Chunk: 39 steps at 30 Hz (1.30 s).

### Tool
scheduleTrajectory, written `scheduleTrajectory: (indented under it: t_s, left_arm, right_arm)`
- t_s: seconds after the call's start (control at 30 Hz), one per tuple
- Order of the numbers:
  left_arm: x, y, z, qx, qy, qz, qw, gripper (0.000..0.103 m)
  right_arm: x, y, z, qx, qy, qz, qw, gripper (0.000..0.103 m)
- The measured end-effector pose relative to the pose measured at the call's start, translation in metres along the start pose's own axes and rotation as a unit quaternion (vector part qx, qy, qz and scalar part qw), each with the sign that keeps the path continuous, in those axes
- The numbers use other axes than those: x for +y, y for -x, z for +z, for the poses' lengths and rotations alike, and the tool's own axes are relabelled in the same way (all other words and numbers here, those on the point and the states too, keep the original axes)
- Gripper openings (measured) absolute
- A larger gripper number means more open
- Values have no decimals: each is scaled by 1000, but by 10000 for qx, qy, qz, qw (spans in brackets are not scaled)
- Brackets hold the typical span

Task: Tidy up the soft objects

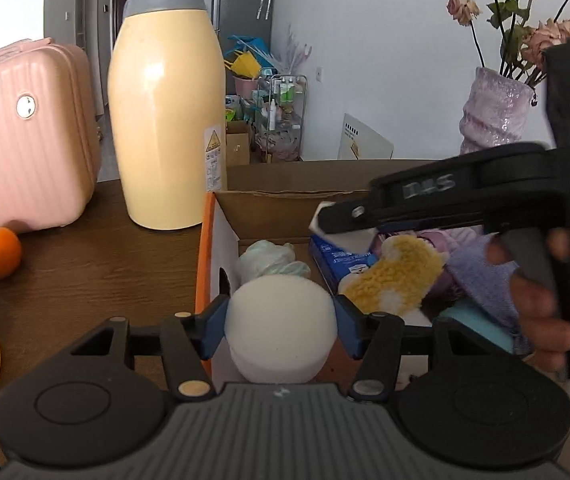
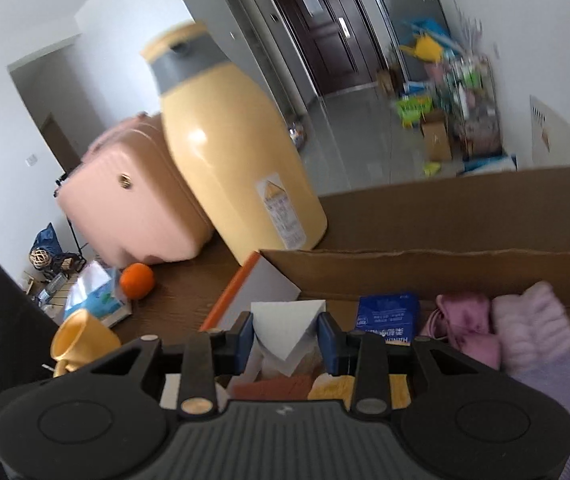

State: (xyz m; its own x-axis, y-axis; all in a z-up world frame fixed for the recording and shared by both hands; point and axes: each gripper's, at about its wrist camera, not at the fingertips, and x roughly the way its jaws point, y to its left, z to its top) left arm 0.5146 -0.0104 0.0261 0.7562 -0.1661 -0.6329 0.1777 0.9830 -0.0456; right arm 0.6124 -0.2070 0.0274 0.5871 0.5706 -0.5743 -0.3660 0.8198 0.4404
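Two grippers are in use, each pinching a white foam piece over an open cardboard box [image 1: 285, 200]. The left gripper [image 1: 280, 322] clamps a round white sponge [image 1: 279, 320] between its blue pads [image 1: 215, 330], holding it above the box's near left corner. The right gripper [image 2: 286, 334] grips a white triangular sponge [image 2: 287, 328] between its own blue pads [image 2: 331, 340], point down, also above the near left part of the box; in the left wrist view this gripper [image 1: 325, 220] reaches in from the right, over the box, with the person's fingers [image 1: 541, 304] wrapped on its handle. Inside the box lie a pale green cloth bundle [image 1: 271, 262] at the left, a blue tissue pack [image 2: 389, 314] near the far wall, a yellow and white fluffy cloth [image 1: 395, 280] in the middle, and pink and lilac plush items [image 2: 533, 332] at the right. The box stands on a brown wooden table [image 1: 97, 272]. Just beyond its far left corner stands a tall yellow thermos [image 1: 167, 120] with a grey collar. Left of that is a pink suitcase [image 1: 21, 136], with an orange [image 1: 0, 253] in front of it. A yellow cup [image 2: 81, 342] lies near the left edge. A vase of dried roses [image 1: 493, 112] stands far right.
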Motion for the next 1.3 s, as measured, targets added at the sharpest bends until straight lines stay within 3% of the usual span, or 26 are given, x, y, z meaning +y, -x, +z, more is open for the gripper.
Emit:
scheduleTrajectory:
  t_s: [0.07,0.13,0.2,0.23,0.5,0.8,1.0,1.17,1.3]
  left_arm:
    - [1,-6,0,22,-17,-7,10000,63]
    - [4,-10,0,33,15,-82,10000,75]
    - [6,-9,1,-27,72,-144,9999,78]
    - [6,-8,1,-46,71,-139,9999,78]
    - [6,17,10,-239,139,-112,9996,78]
    - [-21,80,11,-593,-37,-95,9982,82]
    - [-39,133,-10,-1030,-5,-19,9947,98]
    - [-53,179,-41,-1552,-151,186,9876,100]
    - [-57,211,-73,-2016,-59,293,9790,103]
  right_arm:
    - [-2,-17,-3,61,-57,-99,9999,38]
    - [-4,-29,-3,131,-100,-149,9998,52]
    - [-5,-32,-4,110,-177,-116,9997,68]
    - [-5,-32,-4,94,-209,-73,9997,71]
    - [0,20,-4,-155,41,-395,9991,72]
    - [1,129,-38,-327,404,-1323,9898,77]
    - [17,202,-79,-696,506,-1598,9834,82]
    - [50,247,-123,-1180,1004,-1921,9691,86]
    - [80,272,-168,-1844,1471,-2253,9453,88]
